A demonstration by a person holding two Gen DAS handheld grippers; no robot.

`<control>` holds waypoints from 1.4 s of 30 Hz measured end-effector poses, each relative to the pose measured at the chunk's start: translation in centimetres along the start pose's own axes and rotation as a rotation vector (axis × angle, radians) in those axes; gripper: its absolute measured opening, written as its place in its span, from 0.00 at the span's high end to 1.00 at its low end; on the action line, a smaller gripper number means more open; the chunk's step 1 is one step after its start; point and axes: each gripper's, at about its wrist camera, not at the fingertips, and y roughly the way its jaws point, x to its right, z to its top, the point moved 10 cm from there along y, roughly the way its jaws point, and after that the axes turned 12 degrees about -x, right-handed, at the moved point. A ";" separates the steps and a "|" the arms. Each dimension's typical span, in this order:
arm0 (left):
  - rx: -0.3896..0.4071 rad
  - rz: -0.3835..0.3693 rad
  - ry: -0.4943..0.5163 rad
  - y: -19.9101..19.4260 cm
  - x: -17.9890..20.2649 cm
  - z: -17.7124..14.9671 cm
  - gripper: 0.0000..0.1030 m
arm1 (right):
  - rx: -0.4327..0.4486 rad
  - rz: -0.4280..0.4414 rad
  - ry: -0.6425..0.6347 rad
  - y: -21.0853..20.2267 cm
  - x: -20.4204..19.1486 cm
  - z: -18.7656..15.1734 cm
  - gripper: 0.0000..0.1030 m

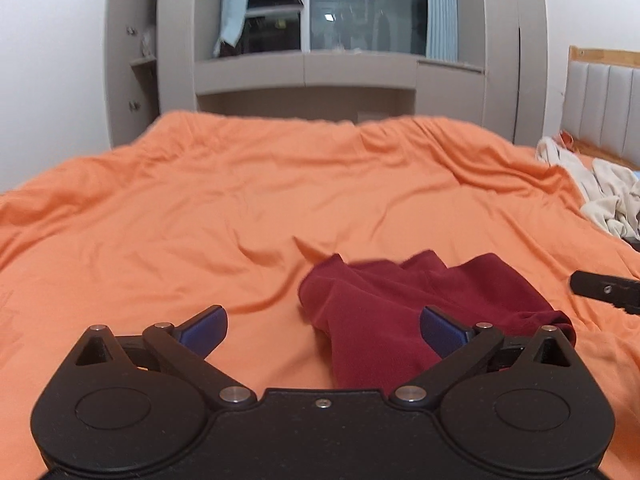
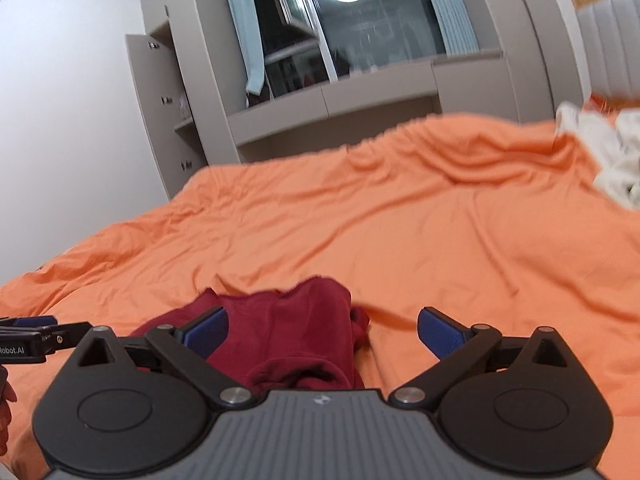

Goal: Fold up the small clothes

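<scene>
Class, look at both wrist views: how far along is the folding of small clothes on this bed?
Done: the dark red garment lies bunched, roughly doubled over, on the orange bedsheet; whether that fold is finished is unclear. In hand: nothing. The left gripper and right gripper are both open, with no cloth between their fingers. Left: the pale clothes heaped at the far right look unfolded.

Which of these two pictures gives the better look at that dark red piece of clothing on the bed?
The left wrist view: the red garment shows wider there, bunched on the orange sheet. In the right wrist view the garment sits partly behind the gripper's body.
</scene>
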 end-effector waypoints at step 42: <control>0.144 0.034 -0.058 -10.5 1.7 -12.3 0.01 | 0.172 -0.106 -0.181 -13.2 -3.1 -10.4 0.00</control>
